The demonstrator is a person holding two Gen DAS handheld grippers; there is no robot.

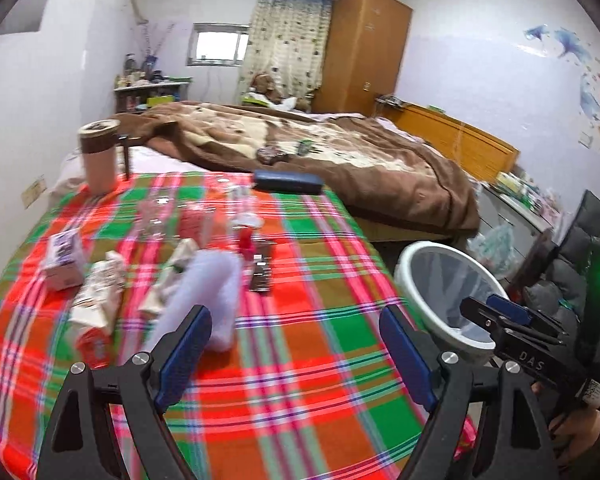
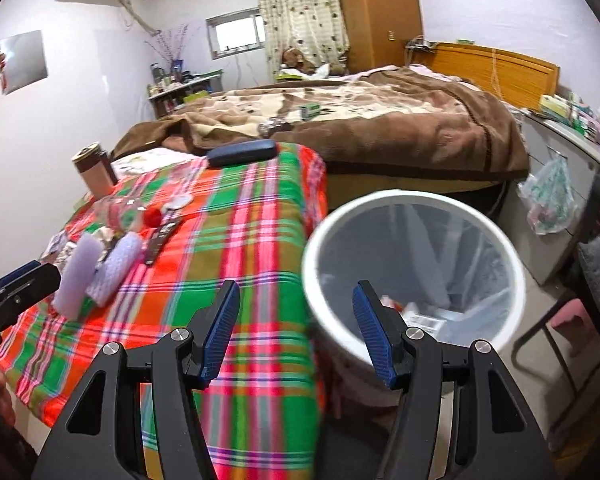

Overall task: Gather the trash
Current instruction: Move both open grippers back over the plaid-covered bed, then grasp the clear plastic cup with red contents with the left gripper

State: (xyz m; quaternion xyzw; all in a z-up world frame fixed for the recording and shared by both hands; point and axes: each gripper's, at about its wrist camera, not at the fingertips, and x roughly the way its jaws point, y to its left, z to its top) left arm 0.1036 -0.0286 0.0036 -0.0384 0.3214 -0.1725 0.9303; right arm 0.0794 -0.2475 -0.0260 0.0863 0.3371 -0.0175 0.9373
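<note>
Both grippers, left gripper (image 1: 296, 344) and right gripper (image 2: 296, 332), are hanging wide open, holding nothing; probably reaching next for the crumpled cartons (image 1: 96, 304) at near left, then the bin (image 2: 411, 208).

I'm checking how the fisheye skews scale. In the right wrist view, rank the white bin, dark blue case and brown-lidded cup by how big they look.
1. White bin, largest, though nearest the camera.
2. Dark blue case.
3. Brown-lidded cup, close to the case; unsure.
</note>
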